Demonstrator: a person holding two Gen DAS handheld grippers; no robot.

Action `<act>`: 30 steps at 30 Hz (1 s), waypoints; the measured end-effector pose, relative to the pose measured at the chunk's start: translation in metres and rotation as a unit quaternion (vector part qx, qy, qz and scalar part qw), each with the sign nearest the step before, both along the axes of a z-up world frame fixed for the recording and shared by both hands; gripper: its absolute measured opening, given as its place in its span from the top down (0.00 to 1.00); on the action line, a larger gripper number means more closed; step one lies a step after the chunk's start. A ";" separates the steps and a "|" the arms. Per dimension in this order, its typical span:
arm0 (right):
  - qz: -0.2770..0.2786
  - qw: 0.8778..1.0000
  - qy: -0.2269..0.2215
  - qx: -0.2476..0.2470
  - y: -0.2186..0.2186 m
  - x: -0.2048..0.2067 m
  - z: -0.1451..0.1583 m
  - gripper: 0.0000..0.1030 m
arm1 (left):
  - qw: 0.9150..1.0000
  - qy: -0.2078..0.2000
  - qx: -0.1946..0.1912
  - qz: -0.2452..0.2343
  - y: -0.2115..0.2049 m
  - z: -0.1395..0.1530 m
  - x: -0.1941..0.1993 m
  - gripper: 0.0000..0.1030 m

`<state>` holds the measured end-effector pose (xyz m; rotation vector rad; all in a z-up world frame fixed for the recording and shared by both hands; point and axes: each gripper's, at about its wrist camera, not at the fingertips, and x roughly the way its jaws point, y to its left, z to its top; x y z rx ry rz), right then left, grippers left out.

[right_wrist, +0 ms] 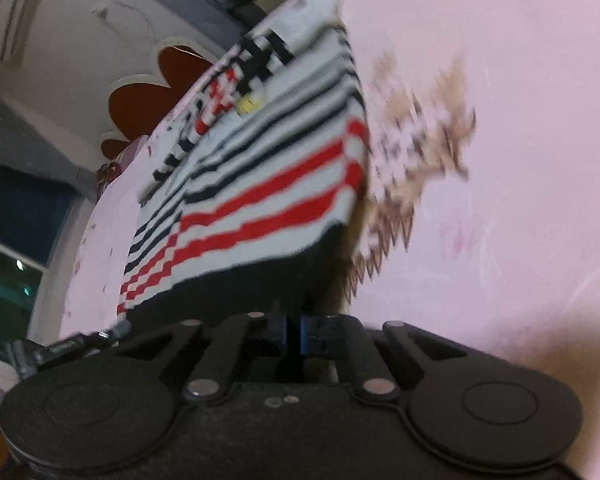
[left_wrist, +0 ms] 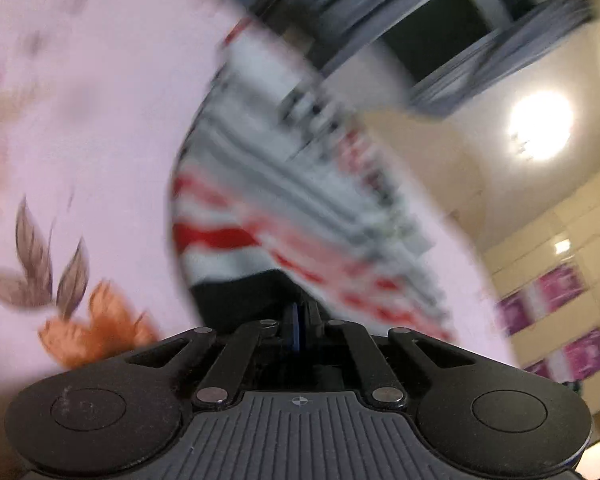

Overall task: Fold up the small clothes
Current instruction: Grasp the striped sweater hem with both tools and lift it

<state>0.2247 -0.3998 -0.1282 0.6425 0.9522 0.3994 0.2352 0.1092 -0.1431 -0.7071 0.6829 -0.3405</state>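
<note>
A small striped garment [left_wrist: 268, 200], white with red and black stripes and a black hem, lies on a pink floral sheet [left_wrist: 80, 120]. My left gripper [left_wrist: 298, 320] is shut on the garment's black hem. In the right wrist view the same garment [right_wrist: 260, 184] spreads away from me. My right gripper [right_wrist: 294, 328] is shut on its black hem too. Both views are tilted and blurred by motion. The fingertips are hidden under the cloth.
The pink sheet [right_wrist: 500, 160] with brown and orange flower prints covers the surface. Behind it are a window with grey curtains [left_wrist: 440, 28], a ceiling lamp [left_wrist: 540, 126], a tiled wall [left_wrist: 560, 292] and a red flower-shaped wall decoration [right_wrist: 152, 96].
</note>
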 end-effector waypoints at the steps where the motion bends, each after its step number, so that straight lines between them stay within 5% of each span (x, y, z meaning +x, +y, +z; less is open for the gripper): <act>1: 0.004 1.000 -0.024 0.006 -0.004 -0.007 0.008 0.94 | 1.000 -0.018 -0.004 0.001 0.003 0.008 -0.006 0.98; 4: 0.016 0.998 -0.063 0.003 -0.008 -0.010 0.026 0.94 | 0.999 0.017 0.029 -0.001 0.004 -0.002 -0.003 0.98; 6: 0.018 1.000 -0.015 -0.020 -0.006 0.005 0.006 0.94 | 0.998 0.051 0.019 0.007 0.006 -0.022 0.001 0.98; 10: 0.003 1.000 0.015 -0.007 -0.001 0.006 -0.006 0.88 | 0.998 0.038 0.003 0.045 0.008 -0.019 -0.014 0.97; 11: -0.001 1.000 0.013 -0.007 -0.001 0.004 -0.005 0.82 | 0.998 0.037 0.009 0.048 0.009 -0.017 -0.018 0.84; 12: -0.001 1.000 0.008 -0.008 0.001 0.003 -0.004 0.80 | 0.998 0.037 0.013 0.052 0.013 -0.016 -0.021 0.41; 13: 0.000 1.000 0.007 -0.008 0.001 0.000 -0.004 0.77 | 0.998 0.033 0.016 0.060 0.017 -0.015 -0.024 0.27; 14: -0.001 1.000 0.006 -0.006 -0.001 -0.003 -0.003 0.76 | 0.998 0.021 0.009 0.057 0.020 -0.016 -0.026 0.25; 17: -0.015 1.000 0.006 0.010 -0.008 -0.002 -0.006 0.73 | 0.998 0.035 0.007 0.057 0.023 -0.020 -0.013 0.31; 20: -0.023 0.999 0.011 0.020 -0.011 0.000 -0.010 0.73 | 0.994 0.062 -0.009 0.086 0.030 -0.033 0.003 0.82; 21: -0.023 0.999 0.011 0.020 -0.010 0.000 -0.010 0.73 | 0.992 0.078 -0.032 0.098 0.037 -0.043 0.009 0.92; 23: -0.024 0.999 0.011 0.020 -0.009 0.000 -0.010 0.72 | 0.989 0.083 -0.084 0.095 0.044 -0.057 0.018 0.92; 27: -0.028 0.999 0.012 0.029 -0.009 0.000 -0.012 0.72 | 0.993 0.083 -0.064 0.055 0.034 -0.051 0.028 0.93; 30: -0.032 0.999 0.015 0.038 -0.009 0.002 -0.014 0.74 | 0.992 0.053 -0.105 0.044 0.037 -0.041 0.023 0.96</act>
